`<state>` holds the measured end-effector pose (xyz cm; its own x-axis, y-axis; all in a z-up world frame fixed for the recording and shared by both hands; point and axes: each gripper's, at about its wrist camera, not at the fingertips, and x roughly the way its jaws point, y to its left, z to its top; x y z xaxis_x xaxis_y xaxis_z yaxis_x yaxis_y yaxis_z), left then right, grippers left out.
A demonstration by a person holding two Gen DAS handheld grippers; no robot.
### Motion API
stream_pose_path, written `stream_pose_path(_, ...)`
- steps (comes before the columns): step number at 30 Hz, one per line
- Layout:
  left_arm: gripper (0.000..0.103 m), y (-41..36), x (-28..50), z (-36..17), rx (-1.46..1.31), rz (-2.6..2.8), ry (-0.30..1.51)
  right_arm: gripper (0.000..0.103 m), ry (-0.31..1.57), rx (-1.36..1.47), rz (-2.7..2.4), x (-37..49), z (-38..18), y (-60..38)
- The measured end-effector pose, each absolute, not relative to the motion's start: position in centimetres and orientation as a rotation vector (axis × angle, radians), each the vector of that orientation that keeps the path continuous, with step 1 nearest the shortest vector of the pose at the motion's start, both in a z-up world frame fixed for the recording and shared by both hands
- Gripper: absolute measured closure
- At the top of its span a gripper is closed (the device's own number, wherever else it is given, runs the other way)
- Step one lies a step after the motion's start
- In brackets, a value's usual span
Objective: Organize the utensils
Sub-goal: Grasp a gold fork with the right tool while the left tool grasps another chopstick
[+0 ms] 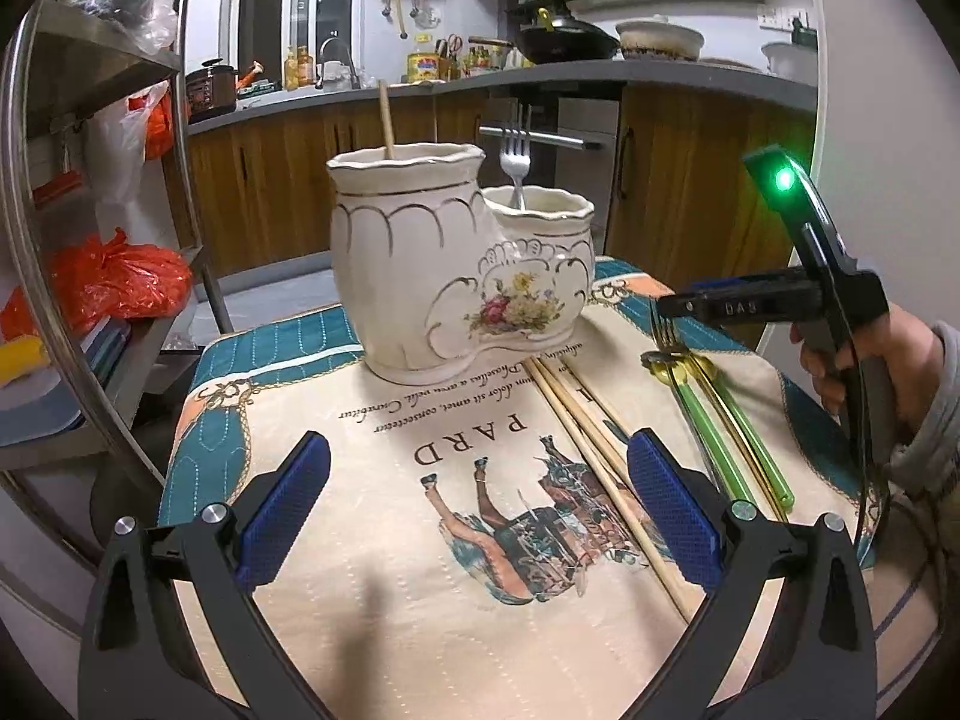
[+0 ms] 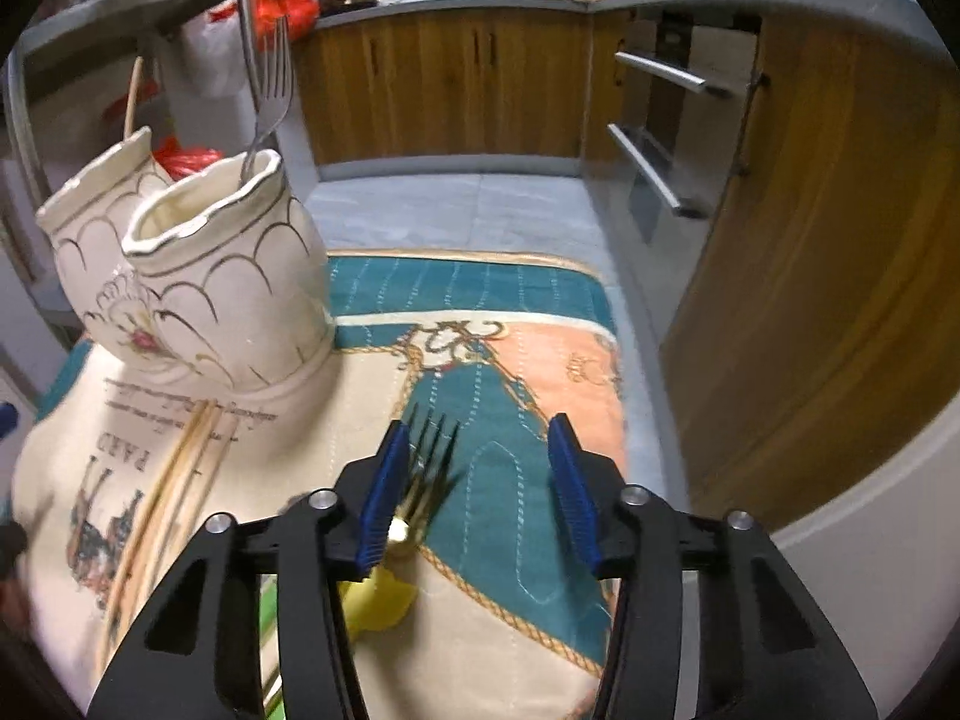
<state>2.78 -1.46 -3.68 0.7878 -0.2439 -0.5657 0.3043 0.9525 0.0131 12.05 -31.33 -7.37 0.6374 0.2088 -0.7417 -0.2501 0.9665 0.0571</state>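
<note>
A cream two-pot ceramic utensil holder (image 1: 444, 264) stands on the printed mat (image 1: 420, 612). Its tall pot holds one chopstick (image 1: 386, 119), its low pot a silver fork (image 1: 516, 167). Several loose chopsticks (image 1: 591, 444) lie on the mat beside green-handled gold utensils (image 1: 720, 420). My left gripper (image 1: 480, 510) is open and empty above the mat. My right gripper (image 2: 480, 480) is open, low over the gold fork (image 2: 429, 468), whose tines lie just inside the left finger (image 2: 384, 492). The holder (image 2: 198, 288) stands to its left.
A metal shelf rack (image 1: 96, 228) with red bags stands left of the mat. Wooden kitchen cabinets (image 2: 456, 78) and an oven with bar handles (image 2: 660, 120) lie beyond the mat's far edge. The mat's right edge (image 2: 624, 372) drops toward the floor.
</note>
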Motion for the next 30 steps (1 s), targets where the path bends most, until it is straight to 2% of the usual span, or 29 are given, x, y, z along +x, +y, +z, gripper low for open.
stream_pose_path(14,0.006,-3.1,3.3,-3.9,0.139,-0.312,0.642,0.085,0.880,0.026,0.402,13.5,-7.9,-31.4)
stream_pose_path(17,0.018,-4.1,3.9,-4.3,0.162,-0.317,0.692,0.099,0.854,0.022,0.395,12.5,-7.2,-31.1)
stream_pose_path(23,0.044,-5.8,4.3,-5.4,0.159,-0.339,0.771,0.100,0.787,-0.035,0.355,10.9,-5.0,-31.0)
stream_pose_path(25,0.060,-6.2,4.3,-5.9,0.159,-0.342,0.795,0.100,0.758,-0.054,0.341,10.1,-4.3,-31.0)
stream_pose_path(30,0.070,-7.2,4.3,-6.7,0.186,-0.332,0.838,0.100,0.682,-0.105,0.314,7.9,-2.3,-30.6)
